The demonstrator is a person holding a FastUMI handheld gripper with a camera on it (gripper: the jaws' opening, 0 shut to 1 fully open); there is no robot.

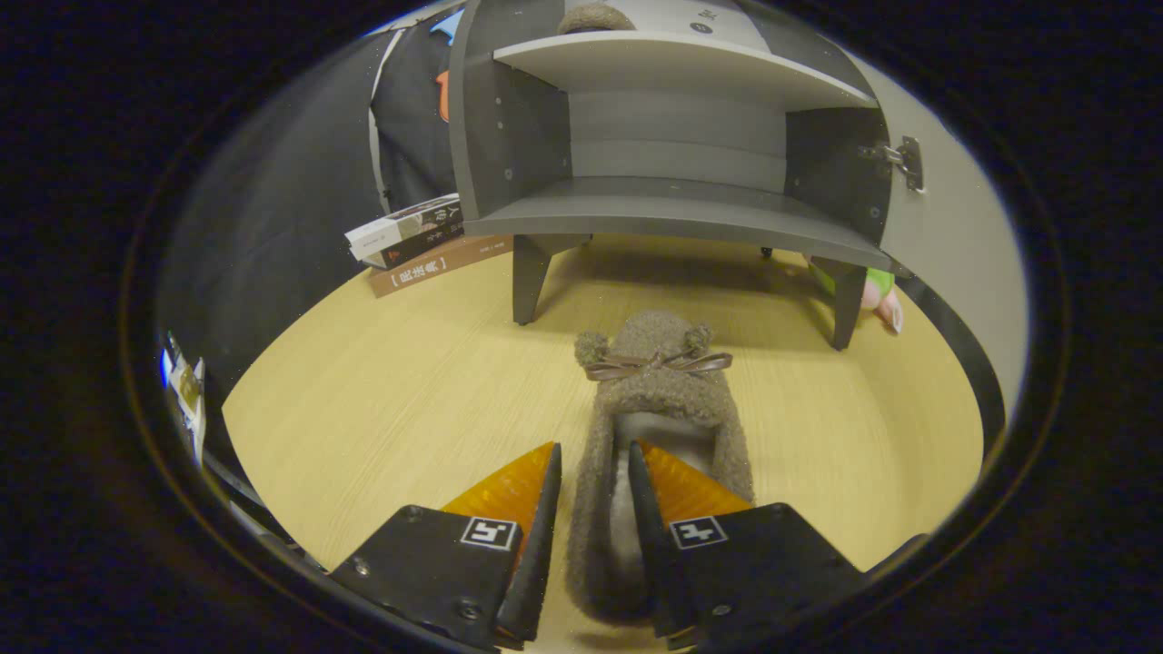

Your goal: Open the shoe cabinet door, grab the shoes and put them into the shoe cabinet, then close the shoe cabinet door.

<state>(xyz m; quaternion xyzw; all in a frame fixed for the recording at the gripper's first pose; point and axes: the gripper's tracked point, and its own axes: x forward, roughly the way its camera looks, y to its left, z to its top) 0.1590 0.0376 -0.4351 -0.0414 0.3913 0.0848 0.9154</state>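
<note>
A fuzzy brown slipper (659, 400) with a thin bow lies on the wooden table (382, 400), toe pointing at the grey shoe cabinet (677, 213). My gripper (592, 456) is shut on the slipper's left side wall: one finger is outside it and the other sits inside the slipper's opening. The cabinet stands just beyond the slipper with its door (954, 227) swung open to the right. Its lower shelf is bare. A second fuzzy brown shape (595, 16) shows on the upper level.
A stack of books (413, 238) lies left of the cabinet's front leg (530, 283). A green and pink object (879, 292) rests behind the right leg (847, 304). Open tabletop lies to both sides of the slipper.
</note>
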